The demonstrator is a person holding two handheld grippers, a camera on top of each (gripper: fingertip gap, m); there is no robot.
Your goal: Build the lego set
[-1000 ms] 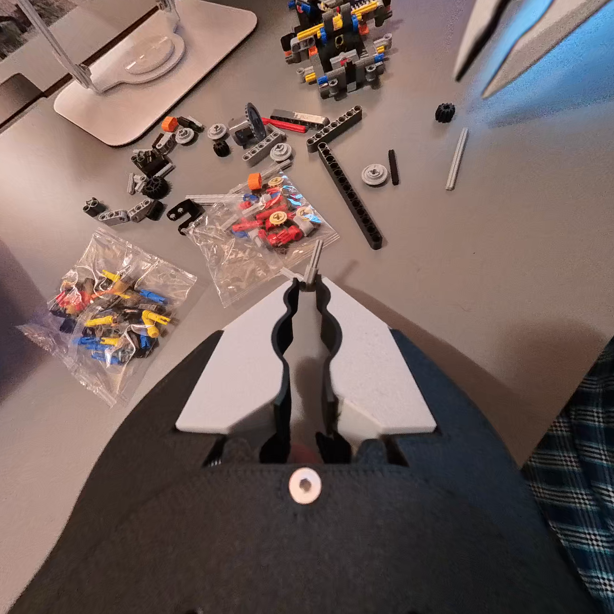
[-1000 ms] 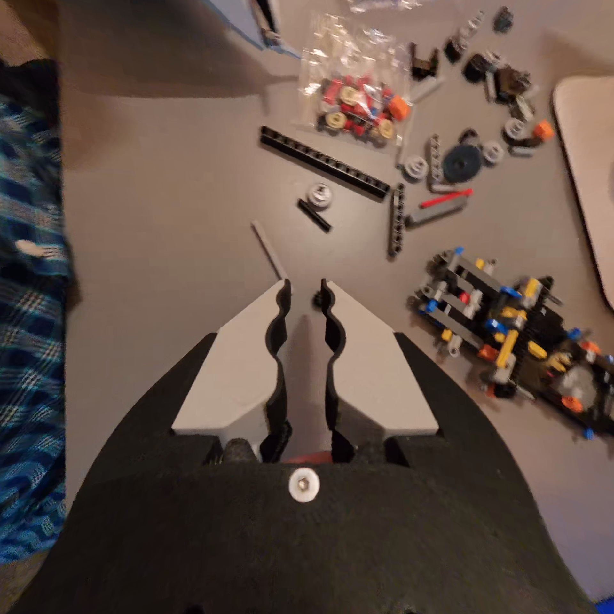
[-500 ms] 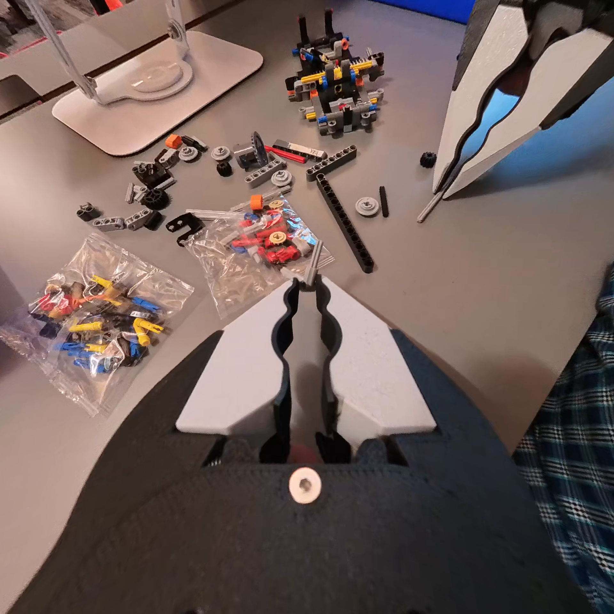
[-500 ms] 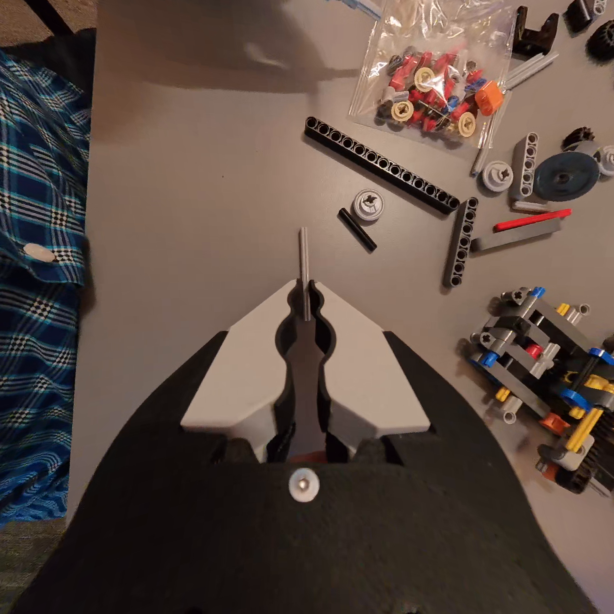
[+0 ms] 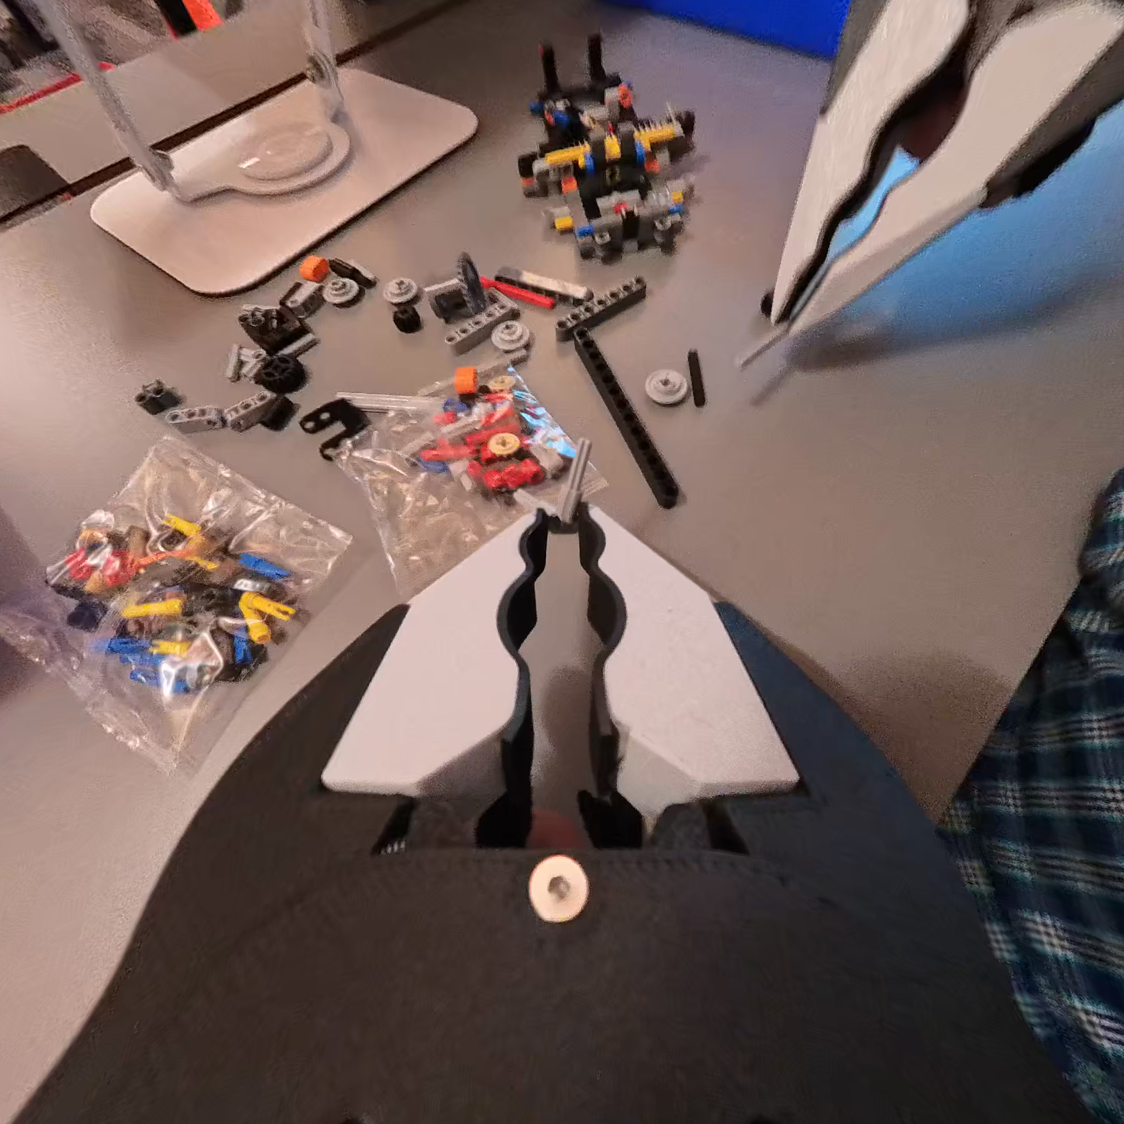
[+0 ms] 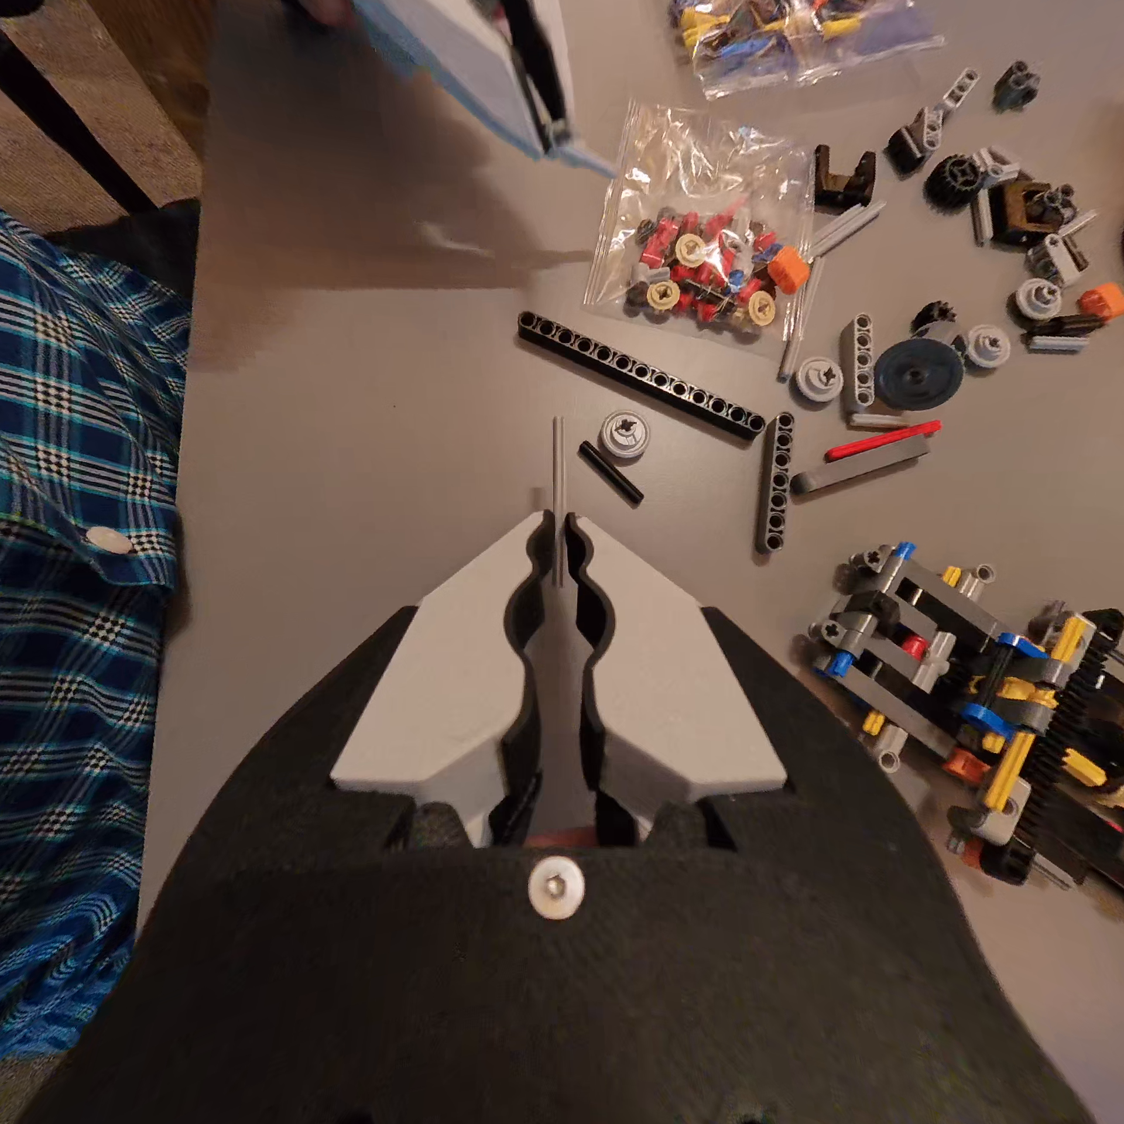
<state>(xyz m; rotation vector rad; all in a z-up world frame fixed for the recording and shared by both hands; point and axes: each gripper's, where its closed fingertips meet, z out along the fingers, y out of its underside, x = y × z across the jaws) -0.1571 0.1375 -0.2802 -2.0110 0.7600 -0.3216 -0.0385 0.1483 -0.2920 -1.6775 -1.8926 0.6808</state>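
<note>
My left gripper point(image 5: 562, 517) is shut on a short grey axle point(image 5: 575, 477) that sticks up from its tips, above the bag of red pieces point(image 5: 480, 444). My right gripper point(image 6: 555, 517) is shut on a long thin grey axle point(image 6: 558, 462) and holds it just above the table. It also shows in the left wrist view point(image 5: 784, 316) at the upper right, with the long axle point(image 5: 760, 353) blurred below it. The part-built model point(image 5: 608, 164) stands at the far side. In the right wrist view the model point(image 6: 973, 699) is to the right.
A long black beam point(image 6: 638, 377), a short black axle point(image 6: 608, 471), a grey pulley point(image 6: 623, 433) and several loose pieces lie ahead of my right gripper. A second bag of yellow and blue pins point(image 5: 176, 596) lies at the left. A monitor stand base point(image 5: 286, 176) sits at the back left. A plaid sleeve point(image 6: 79, 426) is at the table edge. Tip to tip, the grippers are about 12 cm apart. The grey pulley point(image 6: 623, 433) sits 5 cm or so from the ends of my right fingers. The left camera catches it too, in the left wrist view point(image 5: 671, 381).
My right gripper came down open over the long grey axle, shut on it and lifted it slightly off the table. My left gripper kept its short axle.
</note>
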